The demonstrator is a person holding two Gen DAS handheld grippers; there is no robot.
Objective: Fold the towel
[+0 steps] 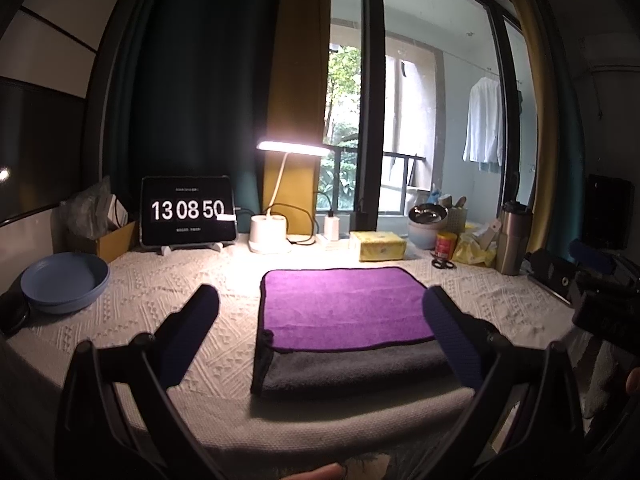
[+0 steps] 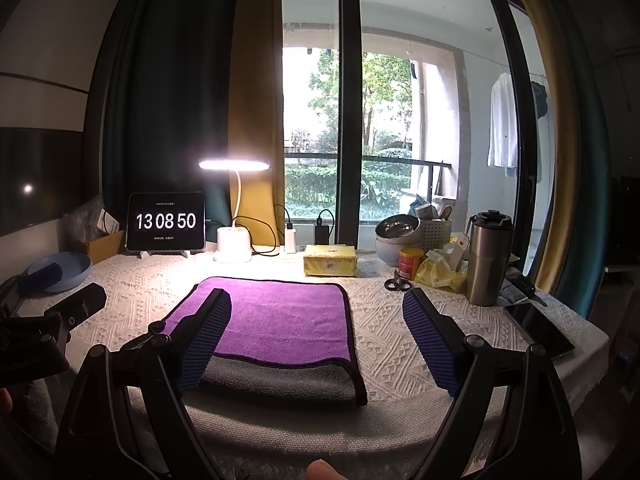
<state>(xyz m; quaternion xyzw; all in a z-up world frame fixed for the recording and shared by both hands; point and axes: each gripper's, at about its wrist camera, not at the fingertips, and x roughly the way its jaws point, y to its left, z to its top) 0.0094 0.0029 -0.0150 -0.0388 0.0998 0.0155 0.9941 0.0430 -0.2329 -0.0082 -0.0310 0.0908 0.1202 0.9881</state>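
Both grippers are released, grasping nothing: left gripper [image 1: 320, 300] and right gripper [image 2: 316, 304] hover above the folded purple-and-grey towel [image 1: 340, 312] on the white tablecloth [image 1: 168, 280]; only the right view shows a dark phone [image 2: 538, 330] beside the steel tumbler [image 2: 488, 258].

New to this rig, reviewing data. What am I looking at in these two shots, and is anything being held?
No robot here: a person holds a two-finger gripper in each hand, with a fisheye camera on each looking forward along its jaws. One picture is from the left gripper, the other from the right gripper. Both have their jaws wide open and hold nothing. On the white tablecloth lies the towel, already folded once, purple side over grey. Behind it stand a lit desk lamp, a clock display, a blue plate and a steel tumbler.
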